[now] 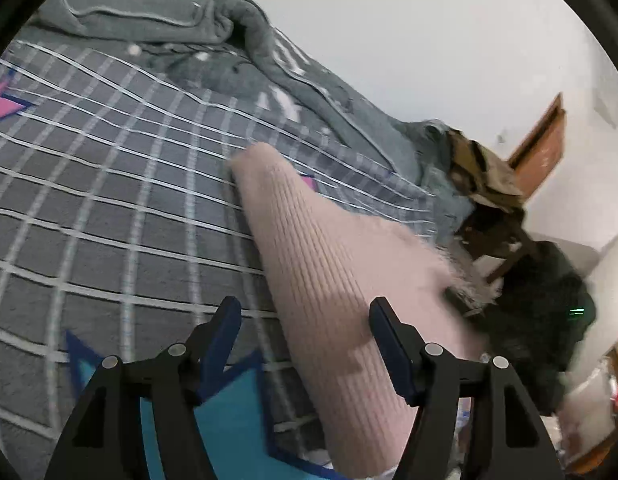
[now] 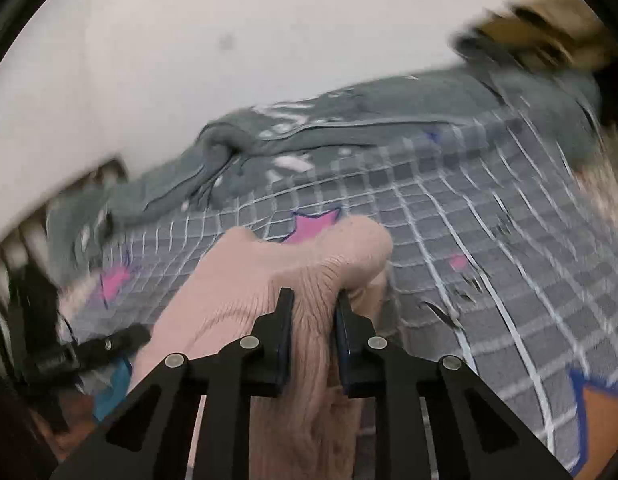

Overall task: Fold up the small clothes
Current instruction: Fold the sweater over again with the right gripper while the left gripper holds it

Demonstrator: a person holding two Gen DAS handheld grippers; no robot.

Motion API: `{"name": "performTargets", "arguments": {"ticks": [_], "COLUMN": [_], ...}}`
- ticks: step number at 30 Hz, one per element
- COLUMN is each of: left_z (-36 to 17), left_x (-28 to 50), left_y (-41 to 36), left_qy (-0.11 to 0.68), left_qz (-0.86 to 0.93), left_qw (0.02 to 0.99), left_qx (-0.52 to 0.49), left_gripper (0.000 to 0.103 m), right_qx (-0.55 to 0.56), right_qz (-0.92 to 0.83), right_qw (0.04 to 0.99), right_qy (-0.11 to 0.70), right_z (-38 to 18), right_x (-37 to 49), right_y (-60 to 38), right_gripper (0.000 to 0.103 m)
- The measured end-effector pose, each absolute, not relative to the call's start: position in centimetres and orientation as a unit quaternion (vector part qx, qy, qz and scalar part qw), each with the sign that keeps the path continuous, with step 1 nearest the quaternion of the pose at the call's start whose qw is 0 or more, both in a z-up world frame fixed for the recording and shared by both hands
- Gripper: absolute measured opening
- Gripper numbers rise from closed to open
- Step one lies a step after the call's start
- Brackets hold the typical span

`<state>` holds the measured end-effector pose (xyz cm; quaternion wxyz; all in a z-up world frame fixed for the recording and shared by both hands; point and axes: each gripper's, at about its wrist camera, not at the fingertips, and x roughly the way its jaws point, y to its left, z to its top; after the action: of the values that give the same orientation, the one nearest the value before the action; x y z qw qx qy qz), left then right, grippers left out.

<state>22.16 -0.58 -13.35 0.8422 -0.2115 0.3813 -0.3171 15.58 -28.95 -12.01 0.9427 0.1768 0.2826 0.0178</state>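
- Pink ribbed knit: in the left wrist view, your pale pink knitted garment (image 1: 309,264) lies as a long, narrow, rounded band across the grey bedsheet (image 1: 109,200), its fine ribs running lengthwise.
- Your left gripper (image 1: 305,344) stands with its jaws wide apart; the knit passes between the two black fingers, and neither pad presses on it.
- The sheet is a grey weave crossed by a white grid, printed with pink and teal stars edged in blue.
- Behind it a grey quilt (image 1: 189,28) with pale piping lies crumpled against a white wall; at the right, a wooden stool (image 1: 497,240) carries a brownish bundle.
- In the right wrist view, your right gripper (image 2: 313,300) has its jaws drawn close, pinching a gathered fold of the same pink garment (image 2: 269,276); fine creases fan out from the pinch.
- Beyond the fingertips the knit swells into a rounded hump lifted over the checked sheet (image 2: 489,264), just in front of a pink star (image 2: 311,222).
- The left gripper (image 2: 109,344) shows at the lower left edge, beside the knit. Much of this view is blurred.
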Motion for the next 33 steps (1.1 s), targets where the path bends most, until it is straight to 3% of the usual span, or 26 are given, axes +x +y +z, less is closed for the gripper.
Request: {"name": "performTargets", "arguments": {"ticks": [3,6,12,21,30,33], "left_z": [-13.8,-14.1,-14.8,-15.1,-14.8,-14.3], "left_x": [22.5,22.9,23.6,24.1,24.1,23.7], "left_y": [-1.3,-1.6,-1.9,-3.6,-4.0,-4.1], "left_qy": [0.394,0.405,0.421,0.429,0.422,0.41], "left_qz": [-0.326,-0.323,-0.315,-0.311,-0.297,-0.291], "left_qw": [0.832,0.827,0.821,0.82,0.829,0.839], "left_qx": [-0.214,-0.218,-0.225,-0.215,-0.213,-0.205], "left_gripper": [0.066,0.067,0.07,0.068,0.047,0.041], "right_qx": [0.152,0.147,0.217,0.218,0.226,0.228], "right_qz": [-0.005,-0.007,0.054,0.088,0.085,0.089], "right_qw": [0.931,0.935,0.908,0.896,0.894,0.893], "right_qy": [0.331,0.322,0.355,0.377,0.378,0.378], "right_z": [-15.2,-14.5,-15.7,-16.5,-16.7,-16.4], "right_x": [16.4,15.7,16.5,16.1,17.1,17.3], "right_y": [-28.9,-29.0,-30.4,-30.1,-29.6,-29.4], "right_gripper": [0.025,0.045,0.05,0.051,0.052,0.039]}}
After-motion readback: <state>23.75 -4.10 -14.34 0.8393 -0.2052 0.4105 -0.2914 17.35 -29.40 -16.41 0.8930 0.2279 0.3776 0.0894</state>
